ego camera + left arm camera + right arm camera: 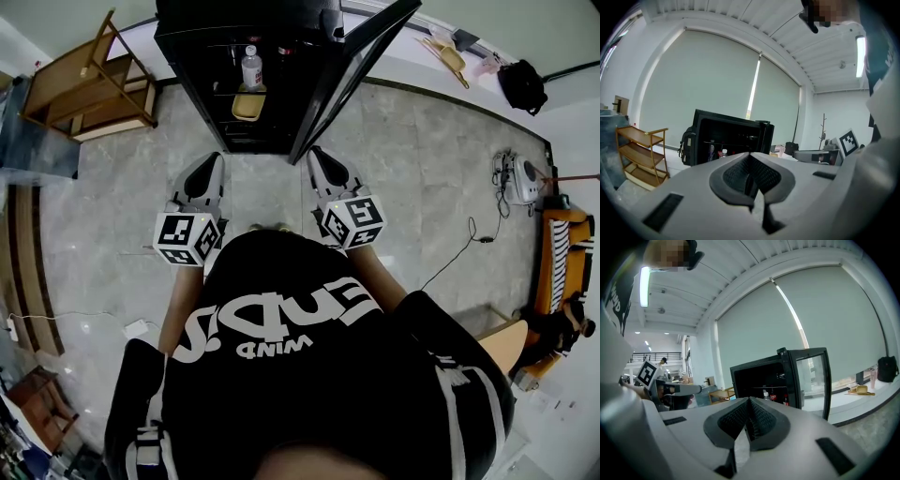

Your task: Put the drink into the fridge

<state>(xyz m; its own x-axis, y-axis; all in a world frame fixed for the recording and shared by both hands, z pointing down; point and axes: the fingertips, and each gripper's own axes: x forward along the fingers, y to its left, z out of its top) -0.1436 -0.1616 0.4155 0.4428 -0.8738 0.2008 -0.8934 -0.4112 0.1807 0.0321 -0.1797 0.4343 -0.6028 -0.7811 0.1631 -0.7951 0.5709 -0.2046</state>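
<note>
A black fridge (234,56) stands ahead with its glass door (352,75) swung open to the right. A clear bottle with a white cap (251,67) stands on a shelf inside, above a yellow item (247,105). My left gripper (214,159) and right gripper (316,155) are held side by side before the fridge, both shut with nothing between the pads. In the left gripper view the shut left gripper (750,161) points at the fridge (731,136) and the bottle (723,153). The right gripper (749,406) faces the fridge (754,376), the bottle (765,394) and the door (813,380).
A wooden shelf rack (89,84) stands left of the fridge. A black bag (522,84) and yellow scoops (450,56) lie at the back right. A white device with a cable (517,178) sits on the tiled floor at right, near an orange striped seat (562,253).
</note>
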